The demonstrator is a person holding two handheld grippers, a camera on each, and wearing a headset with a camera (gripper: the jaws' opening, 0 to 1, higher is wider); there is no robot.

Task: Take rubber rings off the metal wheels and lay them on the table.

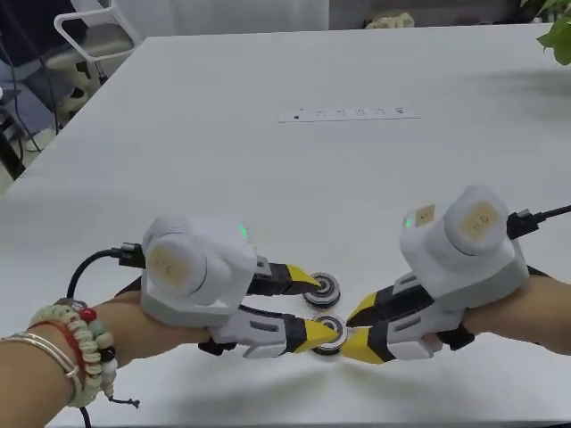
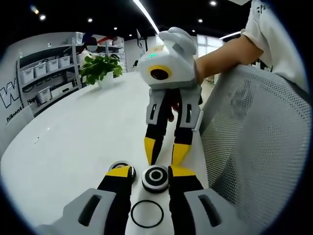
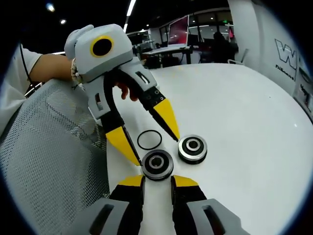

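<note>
Two metal wheels sit near the table's front edge. The nearer wheel [image 1: 328,335] [image 2: 155,177] [image 3: 157,164] has a dark rim; the farther wheel [image 1: 321,290] [image 2: 122,169] [image 3: 192,148] lies beside it. My left gripper [image 1: 323,305] [image 2: 151,171] [image 3: 155,147] is open, its jaws astride the nearer wheel, one tip touching its rim. Facing it, my right gripper [image 1: 355,327] [image 2: 165,149] [image 3: 157,182] is open with its tips just short of the same wheel. A loose black rubber ring [image 2: 146,214] [image 3: 149,140] lies flat on the table between the left jaws.
The white table [image 1: 268,160] stretches far ahead. A white power strip [image 1: 348,113] lies mid-table, a chair [image 1: 89,40] stands at the far left, and a plant [image 1: 558,36] [image 2: 100,68] at the far right. A grey mesh chair back [image 2: 254,147] [image 3: 49,161] is close behind the front edge.
</note>
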